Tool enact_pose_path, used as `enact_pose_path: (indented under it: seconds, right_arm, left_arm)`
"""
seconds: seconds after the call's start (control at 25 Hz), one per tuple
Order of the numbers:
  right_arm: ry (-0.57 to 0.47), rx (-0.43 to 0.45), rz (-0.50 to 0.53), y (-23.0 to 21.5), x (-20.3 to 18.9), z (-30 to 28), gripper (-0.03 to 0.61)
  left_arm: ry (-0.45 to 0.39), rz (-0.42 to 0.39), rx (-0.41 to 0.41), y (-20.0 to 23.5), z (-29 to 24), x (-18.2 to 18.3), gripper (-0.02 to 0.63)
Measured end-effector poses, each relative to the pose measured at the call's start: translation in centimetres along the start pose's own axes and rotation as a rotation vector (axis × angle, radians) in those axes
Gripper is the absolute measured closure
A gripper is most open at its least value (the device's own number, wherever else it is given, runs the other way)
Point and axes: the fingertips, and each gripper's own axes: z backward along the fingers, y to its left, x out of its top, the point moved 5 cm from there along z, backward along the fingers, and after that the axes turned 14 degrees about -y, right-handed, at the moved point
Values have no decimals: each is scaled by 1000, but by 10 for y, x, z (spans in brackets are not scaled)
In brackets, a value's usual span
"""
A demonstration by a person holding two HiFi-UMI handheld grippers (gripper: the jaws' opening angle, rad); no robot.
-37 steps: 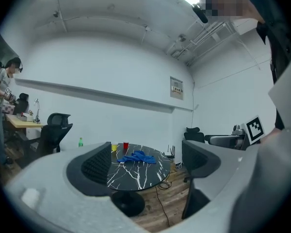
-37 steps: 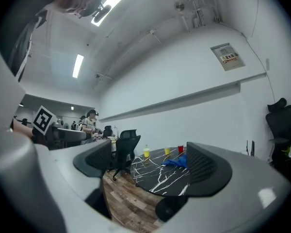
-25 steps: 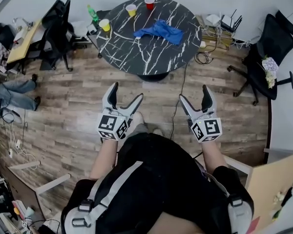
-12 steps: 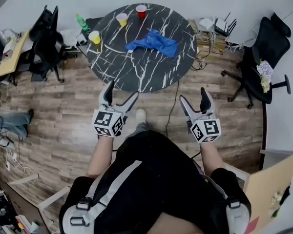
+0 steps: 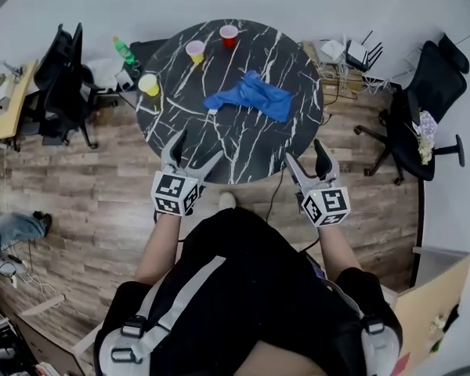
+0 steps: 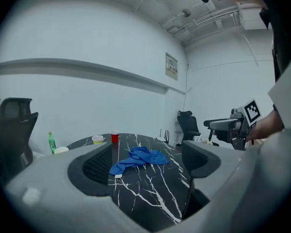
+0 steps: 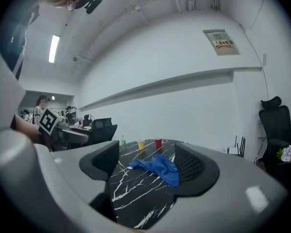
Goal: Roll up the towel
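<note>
1. Big round black marble table [image 5: 219, 135] fills the middle of the head view.
2. There's the blue towel [image 5: 251, 96], crumpled and unrolled on the tabletop, right of centre and well apart from both grippers.
3. Left gripper [image 5: 197, 149] hovers at the table's near edge, fingers spread wide, nothing between them.
4. Right gripper [image 5: 305, 153] is alongside at the same edge. Its jaws have just been closing a little, yet the fingers stand apart and empty.
5. Small stuff: a yellow cup [image 5: 194, 51], a second yellow cup [image 5: 148, 84] and a red cup [image 5: 229, 33] stand along the far-left rim.

head view steeply down from above; both gripper views low, level, near the shared table [image 5: 235, 135]
</note>
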Motion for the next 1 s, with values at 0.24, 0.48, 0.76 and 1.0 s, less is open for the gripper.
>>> enact_pose_path:
  seconds: [0.24,0.48,0.76,1.0]
  right_arm:
    - [59,11,5,-5,-22,-64,233]
    - [115,-6,2,-12,-44,-96,250]
    - [220,-27,-29,-25,-76,-99,282]
    - [314,1,-50,-43,-110,-115,299]
  left_arm:
    - [60,5,-32,47,-43,-14,160]
    - [132,5,-86,81,-73,-40,166]
    - [252,18,-141,94,-104,-88,204]
    - [355,-5,-167,100,-136,-127,249]
